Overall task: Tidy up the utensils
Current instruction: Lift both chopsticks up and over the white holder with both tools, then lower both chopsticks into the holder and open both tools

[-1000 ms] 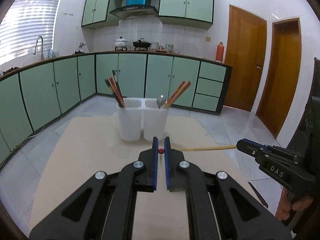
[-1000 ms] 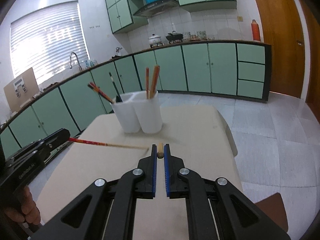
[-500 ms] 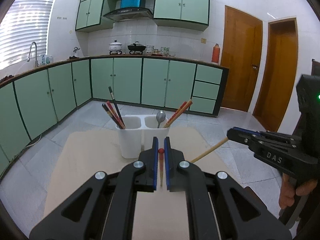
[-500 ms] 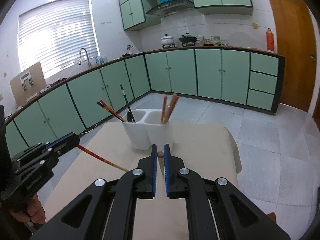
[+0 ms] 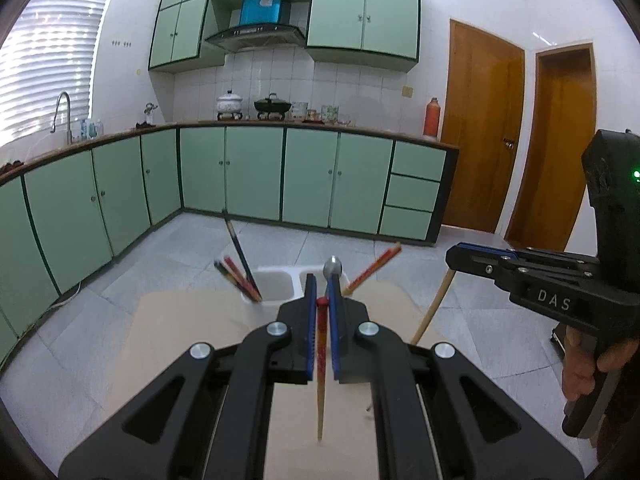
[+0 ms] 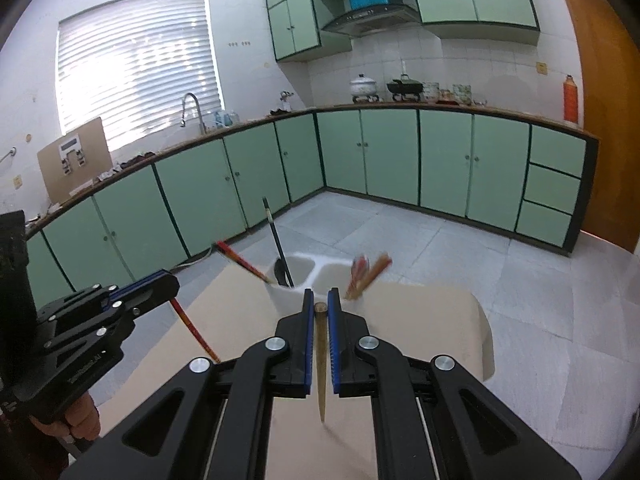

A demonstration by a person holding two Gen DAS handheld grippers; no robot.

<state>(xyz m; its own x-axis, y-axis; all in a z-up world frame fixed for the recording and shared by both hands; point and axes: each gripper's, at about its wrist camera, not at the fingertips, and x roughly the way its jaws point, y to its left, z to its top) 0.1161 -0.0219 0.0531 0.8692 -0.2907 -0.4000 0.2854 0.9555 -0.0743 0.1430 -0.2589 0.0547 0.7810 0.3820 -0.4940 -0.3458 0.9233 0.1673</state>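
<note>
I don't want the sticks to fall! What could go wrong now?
1. Each gripper, left and right, pinches only the top end of a chopstick, red and brown. The long hanging part could swing or slip out.
2. The white holder already has chopsticks leaning across its right cup, so a new stick might bump them or miss.

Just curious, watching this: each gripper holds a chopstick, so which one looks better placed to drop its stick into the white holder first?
Probably the right gripper: its plain wooden chopstick lines up with the white two-compartment plastic holder, beside matching sticks.
</note>
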